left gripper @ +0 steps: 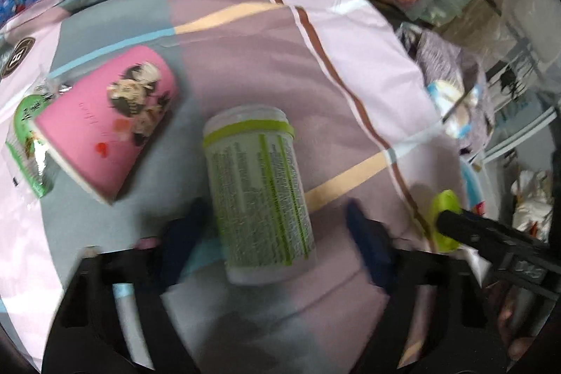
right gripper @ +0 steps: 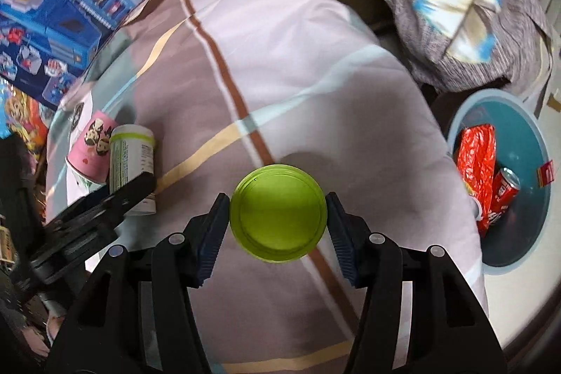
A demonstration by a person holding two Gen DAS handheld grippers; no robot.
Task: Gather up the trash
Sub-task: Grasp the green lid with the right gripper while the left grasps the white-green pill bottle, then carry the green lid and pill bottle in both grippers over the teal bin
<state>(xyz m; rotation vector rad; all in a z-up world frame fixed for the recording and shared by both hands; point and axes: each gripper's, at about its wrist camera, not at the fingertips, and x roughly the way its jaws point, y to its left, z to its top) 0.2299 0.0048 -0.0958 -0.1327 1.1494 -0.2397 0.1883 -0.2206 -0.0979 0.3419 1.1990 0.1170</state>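
A white canister with a green label (left gripper: 259,191) lies on the patchwork bedsheet (left gripper: 245,65). My left gripper (left gripper: 277,233) is open around its lower half, with gaps between the fingers and the canister. A pink paper cup (left gripper: 108,121) lies on its side to the left, with a green wrapper (left gripper: 28,142) beside it. My right gripper (right gripper: 278,226) is shut on a round lime-green lid (right gripper: 278,211), held just above the sheet. The lid (left gripper: 445,216) also shows in the left wrist view. The canister (right gripper: 131,163) and cup (right gripper: 93,146) lie at the left of the right wrist view.
A blue bin (right gripper: 526,251) stands off the bed's right edge and holds a red wrapper (right gripper: 477,170) and a red can (right gripper: 503,191). A grey patterned cloth (right gripper: 455,2) lies behind it. Blue toy boxes (right gripper: 52,6) stand at the left.
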